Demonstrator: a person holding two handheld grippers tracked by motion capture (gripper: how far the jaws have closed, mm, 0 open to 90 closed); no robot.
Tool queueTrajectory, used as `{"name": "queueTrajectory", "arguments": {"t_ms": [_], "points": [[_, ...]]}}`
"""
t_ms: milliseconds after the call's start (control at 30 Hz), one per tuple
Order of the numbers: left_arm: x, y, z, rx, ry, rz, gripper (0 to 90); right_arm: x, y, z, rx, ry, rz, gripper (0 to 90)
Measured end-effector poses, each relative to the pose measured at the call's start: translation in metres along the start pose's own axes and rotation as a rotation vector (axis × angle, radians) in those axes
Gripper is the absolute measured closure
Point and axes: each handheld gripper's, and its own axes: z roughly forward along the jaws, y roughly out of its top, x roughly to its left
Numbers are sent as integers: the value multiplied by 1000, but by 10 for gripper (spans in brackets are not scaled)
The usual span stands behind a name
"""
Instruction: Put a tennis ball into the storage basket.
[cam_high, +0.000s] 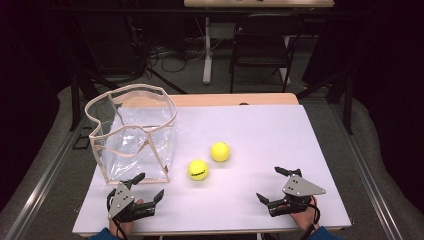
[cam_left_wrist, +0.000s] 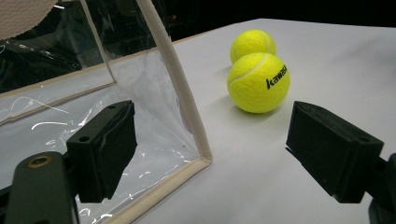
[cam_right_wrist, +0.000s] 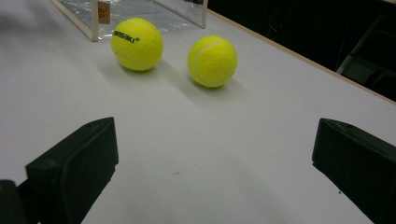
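Observation:
Two yellow tennis balls lie side by side mid-table: the nearer one (cam_high: 198, 169) (cam_left_wrist: 258, 82) (cam_right_wrist: 137, 44) carries black lettering, the farther one (cam_high: 220, 151) (cam_left_wrist: 252, 44) (cam_right_wrist: 212, 61) is plain. A clear plastic bag with a beige trim (cam_high: 131, 131) (cam_left_wrist: 187, 100) stands open at the left. My left gripper (cam_high: 149, 186) (cam_left_wrist: 212, 149) rests near the front left, jaws open and empty, in front of the bag's near corner. My right gripper (cam_high: 272, 183) (cam_right_wrist: 215, 168) sits at the front right, open and empty, facing the balls.
The white tabletop (cam_high: 260, 130) has bare room between the balls and the grippers. Its right edge (cam_right_wrist: 299, 56) drops to dark floor. A chair (cam_high: 262, 45) and a table leg (cam_high: 207, 50) stand behind the table.

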Motion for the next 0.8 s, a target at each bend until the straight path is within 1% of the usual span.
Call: {"name": "queueTrajectory", "arguments": {"t_ms": [133,167,367,433,600,800], "points": [[0,0,0,-1,1,-6,160,1,1,0,0,1,-4,0],[0,0,0,-2,2,-6,160,2,2,1,7,4,-15,0],[0,0,1,2,1,-14,159,4,4,4,16,8,-27,0],[1,-1,1,9,1,-8,160,5,6,5,19,7,-30,0],[1,-1,1,9,3,-24,160,7,9,7,21,5,-33,0],[1,-1,2,13,3,-26,160,8,14,10,16,10,-31,0]]}}
